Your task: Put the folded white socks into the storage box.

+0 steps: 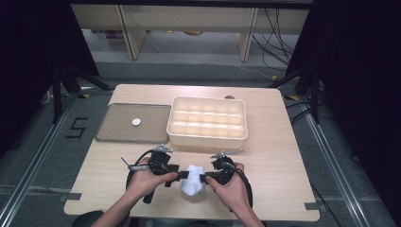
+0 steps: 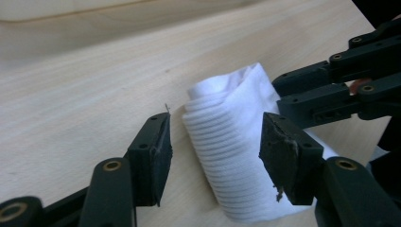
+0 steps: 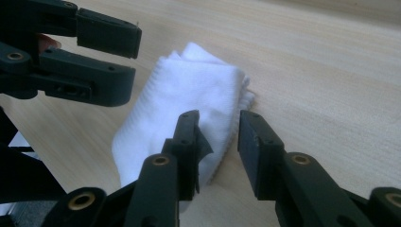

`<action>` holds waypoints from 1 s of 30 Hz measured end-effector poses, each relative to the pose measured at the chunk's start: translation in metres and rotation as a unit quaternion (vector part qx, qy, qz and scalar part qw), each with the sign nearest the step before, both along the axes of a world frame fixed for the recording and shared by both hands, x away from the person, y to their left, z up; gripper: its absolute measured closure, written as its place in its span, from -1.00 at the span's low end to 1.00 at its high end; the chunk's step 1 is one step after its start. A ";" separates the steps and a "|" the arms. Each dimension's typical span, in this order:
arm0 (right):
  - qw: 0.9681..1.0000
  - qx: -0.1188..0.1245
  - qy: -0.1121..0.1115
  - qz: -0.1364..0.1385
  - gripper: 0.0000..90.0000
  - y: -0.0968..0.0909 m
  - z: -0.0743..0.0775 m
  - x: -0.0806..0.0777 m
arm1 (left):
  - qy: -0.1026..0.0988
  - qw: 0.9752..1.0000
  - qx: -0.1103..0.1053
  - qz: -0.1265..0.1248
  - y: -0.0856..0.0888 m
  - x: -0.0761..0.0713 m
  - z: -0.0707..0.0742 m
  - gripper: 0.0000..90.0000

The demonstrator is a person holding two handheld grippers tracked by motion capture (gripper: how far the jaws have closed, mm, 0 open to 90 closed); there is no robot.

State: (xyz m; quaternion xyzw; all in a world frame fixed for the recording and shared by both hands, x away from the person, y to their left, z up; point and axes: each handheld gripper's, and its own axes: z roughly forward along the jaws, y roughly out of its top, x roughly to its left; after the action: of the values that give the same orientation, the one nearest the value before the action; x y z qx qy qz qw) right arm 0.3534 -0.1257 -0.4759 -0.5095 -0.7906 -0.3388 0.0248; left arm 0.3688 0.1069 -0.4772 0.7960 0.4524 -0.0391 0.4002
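A white ribbed cloth [image 1: 194, 186], rolled like a folded sock, lies on the wooden table [image 1: 274, 156] near its front edge. My left gripper [image 1: 182, 175] comes at it from the left and my right gripper [image 1: 203, 178] from the right. In the left gripper view the left gripper [image 2: 217, 139] is open, its jaws straddling the roll [image 2: 227, 156] with a gap beside the left pad. In the right gripper view the right gripper [image 3: 220, 130] is open, with the cloth's [image 3: 189, 90] right edge between its pads, which do not press on it.
A cream box [image 1: 208, 140] divided into several compartments stands behind the hands at mid table. To its left lies a flat grey tray [image 1: 113, 132] with a small white disc [image 1: 136, 121] on it. Bare wood stretches to the right of the hands.
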 end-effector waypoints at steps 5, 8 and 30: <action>1.000 -0.002 0.009 -0.011 0.55 0.000 -0.002 0.001 | 0.012 1.000 0.010 -0.003 -0.004 0.001 -0.004 -0.04; 1.000 0.002 0.001 -0.003 0.56 -0.001 -0.003 0.002 | 0.024 1.000 -0.002 -0.009 -0.006 0.003 -0.008 -0.04; 1.000 0.003 0.001 0.001 0.56 -0.001 -0.006 0.003 | 0.059 0.998 -0.001 -0.006 -0.016 0.012 -0.014 0.08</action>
State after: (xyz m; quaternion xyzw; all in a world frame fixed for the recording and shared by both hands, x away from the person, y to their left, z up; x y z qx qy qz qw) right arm 0.3568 -0.1263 -0.4823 -0.5094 -0.7899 -0.3403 0.0275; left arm 0.3809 0.0913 -0.4913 0.7947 0.4706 -0.0891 0.3729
